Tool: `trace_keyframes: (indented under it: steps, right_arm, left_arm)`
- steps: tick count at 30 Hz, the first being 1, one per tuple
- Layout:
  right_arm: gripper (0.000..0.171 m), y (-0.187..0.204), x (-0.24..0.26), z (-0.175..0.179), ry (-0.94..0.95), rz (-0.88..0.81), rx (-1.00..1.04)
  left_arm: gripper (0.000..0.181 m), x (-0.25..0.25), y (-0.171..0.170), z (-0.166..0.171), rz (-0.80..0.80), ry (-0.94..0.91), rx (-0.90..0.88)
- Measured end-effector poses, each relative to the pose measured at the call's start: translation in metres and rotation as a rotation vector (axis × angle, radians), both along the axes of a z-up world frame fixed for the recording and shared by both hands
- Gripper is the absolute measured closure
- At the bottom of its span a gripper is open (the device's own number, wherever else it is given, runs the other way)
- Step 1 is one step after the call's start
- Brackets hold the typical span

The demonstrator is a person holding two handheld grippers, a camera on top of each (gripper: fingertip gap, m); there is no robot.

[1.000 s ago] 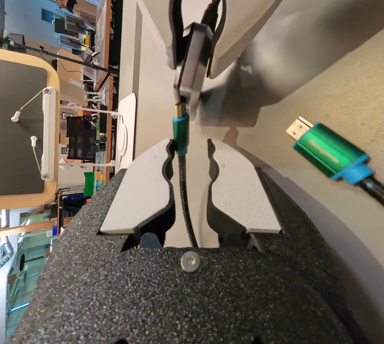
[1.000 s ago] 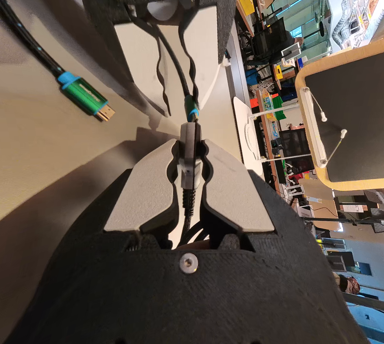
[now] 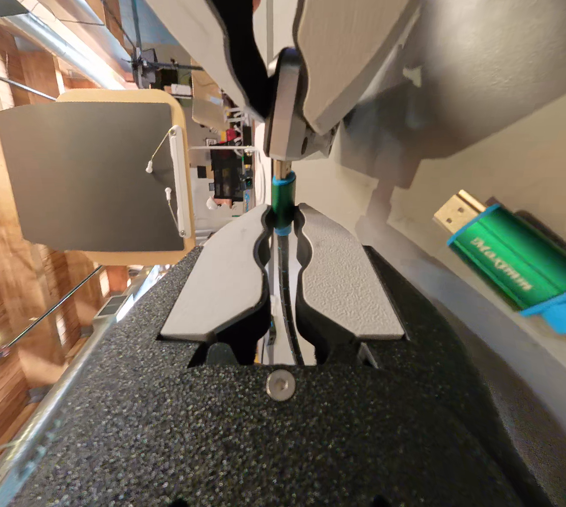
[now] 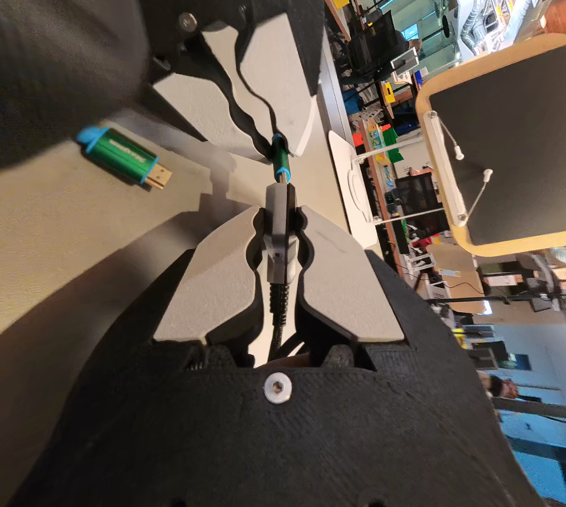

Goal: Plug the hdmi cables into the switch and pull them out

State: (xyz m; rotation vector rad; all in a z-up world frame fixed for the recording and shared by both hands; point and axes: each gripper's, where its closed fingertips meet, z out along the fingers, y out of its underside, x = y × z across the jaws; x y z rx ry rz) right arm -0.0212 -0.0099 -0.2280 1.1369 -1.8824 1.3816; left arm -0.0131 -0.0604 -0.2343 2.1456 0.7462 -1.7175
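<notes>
Green plug [image 3: 283, 198] is clamped in left tool [image 3: 282, 216], tip just entering grey switch [image 4: 280, 235] clamped in right tool [image 4: 280, 227]; 1 spare plug [image 3: 505, 262] is left lying on worktop [image 3: 459, 137].

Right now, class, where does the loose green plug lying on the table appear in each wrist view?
Left wrist view: the loose green plug lies at the right edge, gold tip pointing up-left.
Right wrist view: the same plug lies at the left, gold tip pointing down-right.
Shared landmark: the grey switch at centre, between the two grippers.

Black wood-rimmed board [image 4: 502, 137], perhaps upright
</notes>
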Motion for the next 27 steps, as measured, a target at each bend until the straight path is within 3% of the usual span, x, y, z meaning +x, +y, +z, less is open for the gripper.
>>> trace_keyframes:
  steps: [11, 18, 23, 27]
  right_arm:
    - [0.152, 0.009, 0.017, 0.017, -0.212, 0.186, 0.252]
    - [0.152, 0.003, 0.03, 0.041, -0.4, 0.312, 0.523]
    - [0.152, 0.0, 0.041, 0.027, -0.564, 0.34, 0.686]
    - [0.152, -0.009, 0.038, 0.028, -0.676, 0.324, 0.696]
  left_arm:
    - [0.168, 0.02, 0.02, 0.006, -0.268, -0.213, 0.314]
    - [0.169, 0.04, 0.019, 0.025, -0.233, -0.52, 0.639]
    - [0.17, 0.059, 0.017, 0.006, -0.171, -0.791, 0.819]
    - [0.17, 0.066, 0.016, -0.012, -0.11, -0.922, 0.828]
